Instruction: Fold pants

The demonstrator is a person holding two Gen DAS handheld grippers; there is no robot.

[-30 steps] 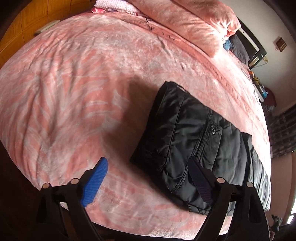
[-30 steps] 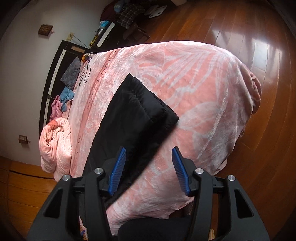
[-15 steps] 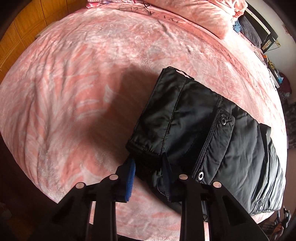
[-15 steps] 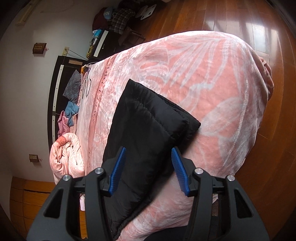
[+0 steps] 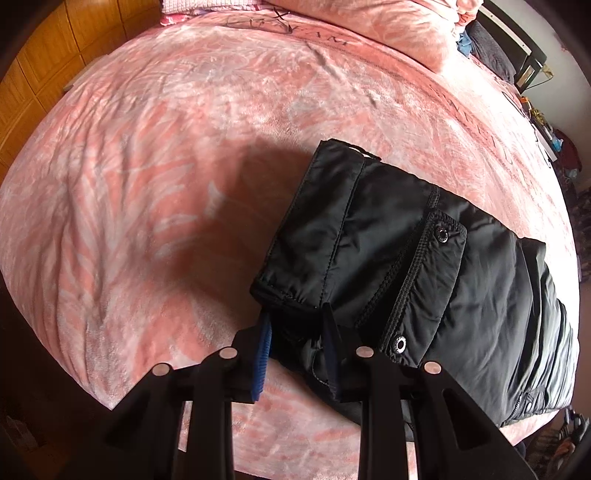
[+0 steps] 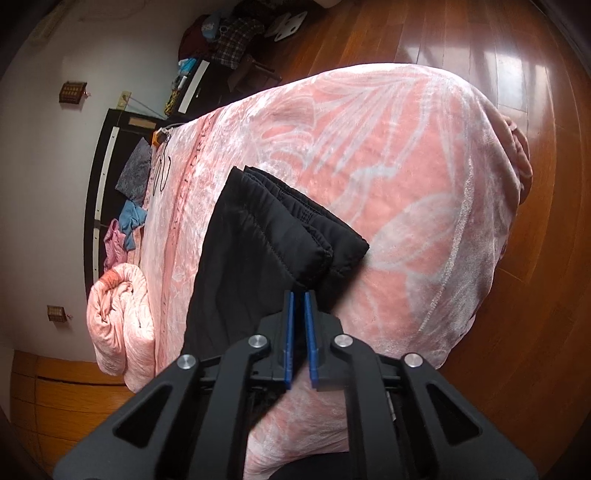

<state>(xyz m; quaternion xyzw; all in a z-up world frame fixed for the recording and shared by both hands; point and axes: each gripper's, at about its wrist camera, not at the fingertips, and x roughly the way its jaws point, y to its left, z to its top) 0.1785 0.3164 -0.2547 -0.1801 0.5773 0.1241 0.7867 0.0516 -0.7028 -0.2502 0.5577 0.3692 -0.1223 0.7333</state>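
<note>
Black padded pants [image 5: 424,266] lie folded lengthwise on a pink bed [image 5: 184,155]. In the left wrist view the waistband end with snap buttons is nearest. My left gripper [image 5: 295,321] is shut on the near waistband corner, fabric bunched between its blue pads. In the right wrist view the pants [image 6: 251,240] show their leg-cuff end. My right gripper [image 6: 299,295] is shut on the near cuff corner, pads almost together with the fabric edge between them.
A rolled pink blanket [image 6: 122,314] lies at the head of the bed, with pillows [image 5: 406,26] there. A dark shelf [image 6: 110,166] with clothes stands by the wall. Wooden floor [image 6: 517,74] surrounds the bed; its edge is close under both grippers.
Both grippers moved in toward the pants and closed: the left onto the waistband corner, the right onto the cuff corner. Both were open a second ago.
</note>
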